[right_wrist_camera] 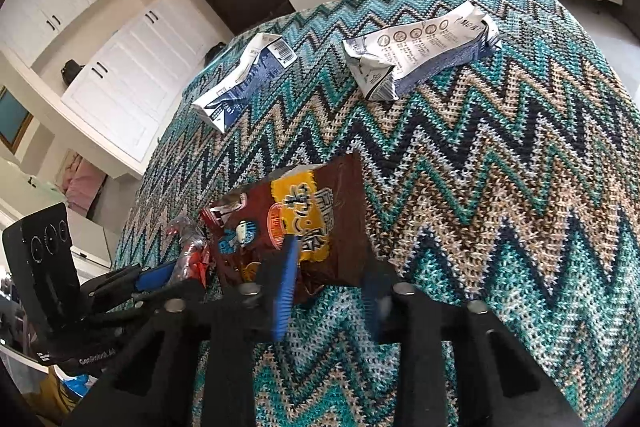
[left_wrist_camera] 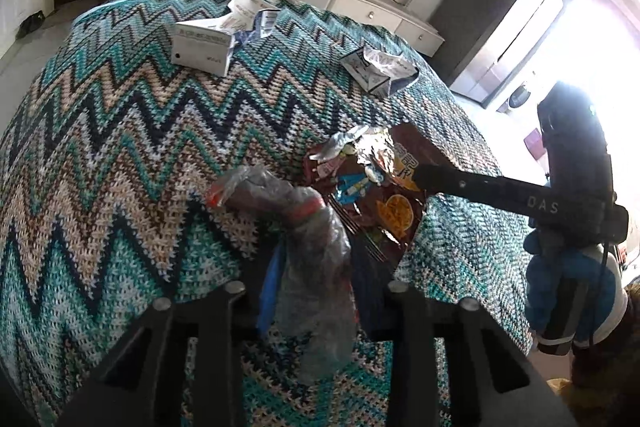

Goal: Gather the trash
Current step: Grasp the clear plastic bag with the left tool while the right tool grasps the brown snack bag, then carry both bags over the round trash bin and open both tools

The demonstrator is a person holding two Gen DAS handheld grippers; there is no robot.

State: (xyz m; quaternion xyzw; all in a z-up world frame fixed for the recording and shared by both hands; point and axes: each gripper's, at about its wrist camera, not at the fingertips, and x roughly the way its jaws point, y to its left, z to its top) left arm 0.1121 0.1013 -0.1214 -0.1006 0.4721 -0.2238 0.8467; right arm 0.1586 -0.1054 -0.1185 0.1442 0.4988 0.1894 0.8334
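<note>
Left wrist view: the left gripper [left_wrist_camera: 312, 291] has its jaws clamped on a crumpled clear plastic wrapper with red bands [left_wrist_camera: 308, 239], held just above the zigzag-knit teal and tan cloth on the desk [left_wrist_camera: 120, 147].

Right wrist view: the right gripper [right_wrist_camera: 328, 291] has its jaws apart around the near end of the brown and yellow foil snack bag [right_wrist_camera: 296, 223]. Closing squarely on the bag's edge should secure it. Two crushed white and blue cartons [right_wrist_camera: 420, 55] lie farther back. The right-hand blue finger is blurred, so contact there is probably absent but unclear.
</note>
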